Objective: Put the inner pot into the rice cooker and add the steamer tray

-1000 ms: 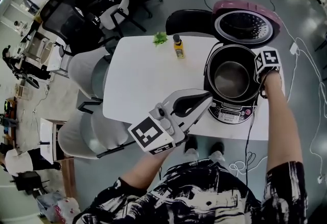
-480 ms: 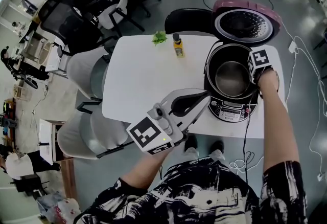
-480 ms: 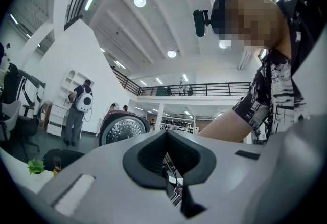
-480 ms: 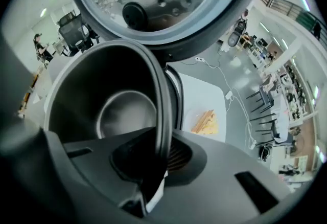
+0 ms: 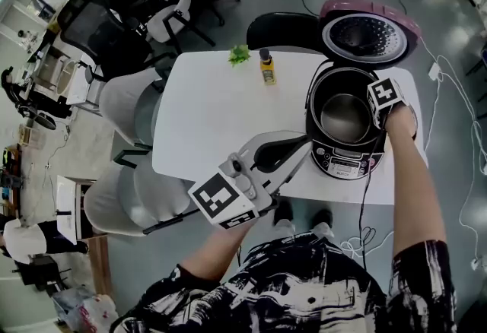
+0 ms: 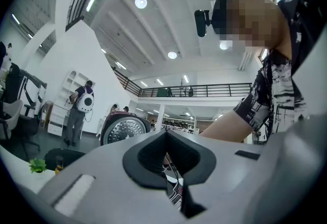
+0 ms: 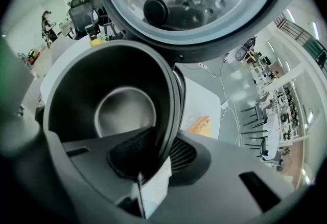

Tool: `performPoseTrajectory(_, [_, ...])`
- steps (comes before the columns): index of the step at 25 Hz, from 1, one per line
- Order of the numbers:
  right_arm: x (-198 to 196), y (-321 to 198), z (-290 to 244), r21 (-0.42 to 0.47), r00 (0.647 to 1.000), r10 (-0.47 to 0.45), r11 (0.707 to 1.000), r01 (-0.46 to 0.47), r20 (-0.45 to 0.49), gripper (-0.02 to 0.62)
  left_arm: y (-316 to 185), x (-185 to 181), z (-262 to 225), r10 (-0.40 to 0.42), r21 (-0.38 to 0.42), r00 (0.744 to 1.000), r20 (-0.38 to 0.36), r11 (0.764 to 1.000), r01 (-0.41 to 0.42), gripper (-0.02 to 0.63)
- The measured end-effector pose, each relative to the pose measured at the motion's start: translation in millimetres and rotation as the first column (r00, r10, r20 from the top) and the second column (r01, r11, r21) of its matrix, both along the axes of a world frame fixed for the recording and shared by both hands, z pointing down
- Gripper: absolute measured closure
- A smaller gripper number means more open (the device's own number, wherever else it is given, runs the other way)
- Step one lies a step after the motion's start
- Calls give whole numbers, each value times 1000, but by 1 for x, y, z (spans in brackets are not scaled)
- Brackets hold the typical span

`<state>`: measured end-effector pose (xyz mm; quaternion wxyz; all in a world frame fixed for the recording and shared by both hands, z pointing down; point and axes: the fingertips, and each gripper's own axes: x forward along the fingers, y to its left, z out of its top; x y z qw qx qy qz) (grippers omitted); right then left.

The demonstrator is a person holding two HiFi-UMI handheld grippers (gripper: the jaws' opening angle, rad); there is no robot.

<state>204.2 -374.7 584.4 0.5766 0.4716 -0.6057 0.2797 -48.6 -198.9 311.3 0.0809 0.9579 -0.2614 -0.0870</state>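
The black rice cooker (image 5: 347,163) stands on the white table's right end with its maroon lid (image 5: 367,35) swung open behind it. The dark inner pot (image 5: 346,115) sits inside it. My right gripper (image 5: 380,115) points steeply down at the pot's right rim. In the right gripper view the thin rim (image 7: 171,115) runs between the pads of this gripper (image 7: 156,155); the jaws have just been opening and a little gap shows. My left gripper (image 5: 307,144) hovers level over the table's front edge, shut and empty (image 6: 164,166). I see no steamer tray.
A yellow bottle (image 5: 267,71) and a green leafy thing (image 5: 239,56) stand at the table's (image 5: 213,118) far edge. Grey chairs (image 5: 129,107) are pushed against its left side. A cable (image 5: 365,236) trails down from the cooker to the floor.
The right gripper's marker cube has rolled and shifted a little left over the pot's rim. The left gripper stays where it was.
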Motion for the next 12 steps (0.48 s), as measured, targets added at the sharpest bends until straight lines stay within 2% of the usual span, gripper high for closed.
performPoseTrajectory(2, [1, 3, 2, 3, 1000, 2, 1000, -2, 13, 515, 1, 0, 0, 3, 2, 1000, 0, 1000, -3, 601])
performPoseTrajectory(12, [2, 14, -10, 46, 997, -4, 999, 0, 81, 472, 11, 17, -10, 44, 18, 999, 7, 999, -44, 601])
